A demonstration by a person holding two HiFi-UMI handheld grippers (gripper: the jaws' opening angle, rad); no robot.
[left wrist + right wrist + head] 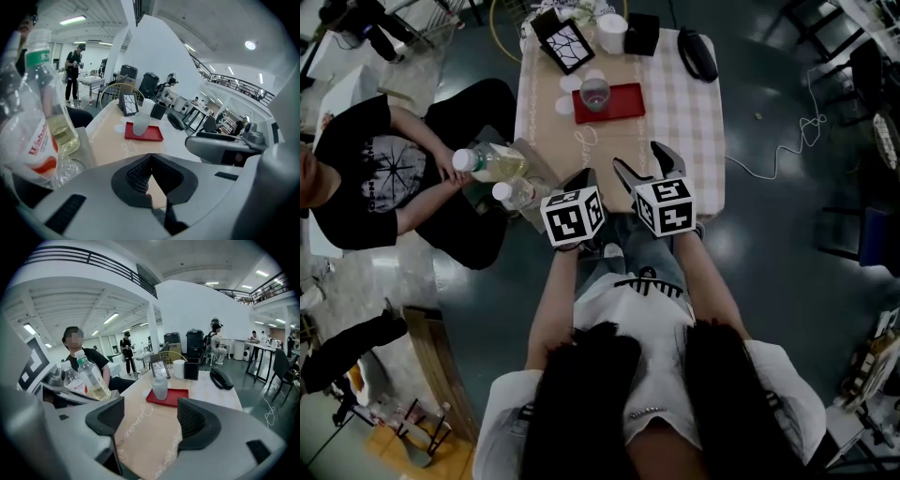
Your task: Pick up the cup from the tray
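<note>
Approach stage, pre-grasp: both tools hang over the near edge of the table [680, 112], well apart from the target. Table: rectangular, w/ a pale checked cloth [689, 84] on the right and a smooth tan runner [546, 127] w/ script lettering on the left. A seated person [366, 178] at the left holds two clear plastic bottles [492, 164], one part-filled w/ yellowish liquid. Tray [628, 101]: red, flat, rectangular, low rim, smooth finish; lies toward the table's far end. Right gripper [150, 420]: grey shell, black ribbed pads, jaws spread wide w/ nothing betw. them, aimed approx. at the tray. Left gripper [149, 180]: same build, jaws closed tip to tip, empty. Cup [159, 387]: small, frosted, translucent, slightly tapered, upright on the tray's left part. Next move, as judged: carry the right gripper fwd over the runner, set pads either side of the cup wall, close gently (thin wall prob. flexes), then lift straight up so the tray stays put.
</note>
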